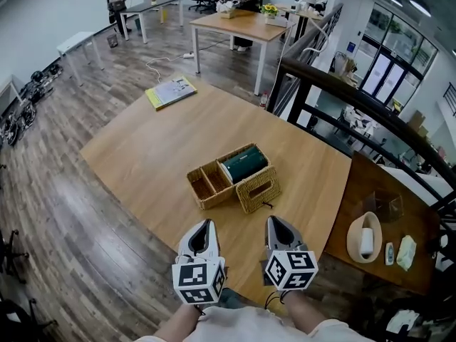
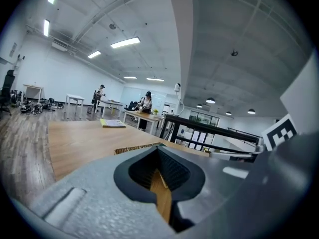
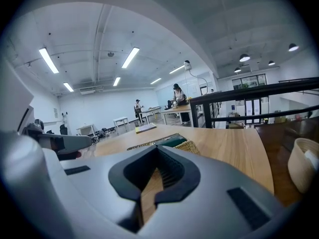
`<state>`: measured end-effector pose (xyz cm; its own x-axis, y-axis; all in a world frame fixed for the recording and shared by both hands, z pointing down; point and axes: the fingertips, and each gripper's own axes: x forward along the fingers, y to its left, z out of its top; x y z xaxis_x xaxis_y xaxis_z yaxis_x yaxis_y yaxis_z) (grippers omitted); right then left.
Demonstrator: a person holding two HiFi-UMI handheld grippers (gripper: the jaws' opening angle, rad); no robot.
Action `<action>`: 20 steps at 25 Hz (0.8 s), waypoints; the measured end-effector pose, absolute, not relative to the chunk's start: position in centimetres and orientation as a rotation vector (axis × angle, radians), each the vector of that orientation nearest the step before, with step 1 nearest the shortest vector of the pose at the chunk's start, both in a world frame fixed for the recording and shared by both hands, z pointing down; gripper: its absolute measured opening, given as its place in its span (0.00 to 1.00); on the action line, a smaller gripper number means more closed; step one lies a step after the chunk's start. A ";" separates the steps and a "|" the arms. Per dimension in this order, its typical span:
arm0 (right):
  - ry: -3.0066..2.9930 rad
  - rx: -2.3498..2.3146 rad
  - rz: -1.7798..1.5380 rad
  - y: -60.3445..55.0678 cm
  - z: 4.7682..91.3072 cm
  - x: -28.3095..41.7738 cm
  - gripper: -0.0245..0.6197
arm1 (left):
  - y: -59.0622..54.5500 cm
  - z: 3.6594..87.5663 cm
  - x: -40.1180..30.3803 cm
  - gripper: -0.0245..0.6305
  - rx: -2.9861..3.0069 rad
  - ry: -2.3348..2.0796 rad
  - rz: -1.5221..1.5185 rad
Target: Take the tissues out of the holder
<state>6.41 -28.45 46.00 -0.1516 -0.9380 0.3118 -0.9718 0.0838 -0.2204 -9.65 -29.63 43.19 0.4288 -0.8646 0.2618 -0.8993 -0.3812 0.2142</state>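
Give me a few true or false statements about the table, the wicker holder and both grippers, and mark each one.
1. The green tissue pack sits inside the wicker holder. True.
2. The right gripper is clamped on the green tissue pack. False: it is shut on nothing and sits short of the wicker holder.
3. The left gripper has its jaws closed and empty. True.
4. A yellow-green book lies at the far corner of the table. True.
5. The wicker holder stands on the floor. False: it stands on the table.
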 end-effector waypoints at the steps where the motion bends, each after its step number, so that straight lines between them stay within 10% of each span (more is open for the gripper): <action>1: -2.245 1.983 0.581 -28.8 46.1 6.3 0.04 | -30.0 43.4 -9.6 0.02 2.369 -1.507 0.152; 14: -2.344 1.733 0.494 -35.0 45.3 4.8 0.06 | -34.9 43.2 -10.1 0.02 2.418 -1.438 0.159; 20: -2.382 1.530 0.407 -38.5 44.8 4.8 0.27 | -36.5 43.4 -10.1 0.02 2.440 -1.431 0.158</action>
<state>4.80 -38.46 44.77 -0.3995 -0.8341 0.3804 -0.9131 0.3990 -0.0840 -10.12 -36.48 43.42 0.4956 -0.8328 0.2467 -0.8665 -0.4545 0.2064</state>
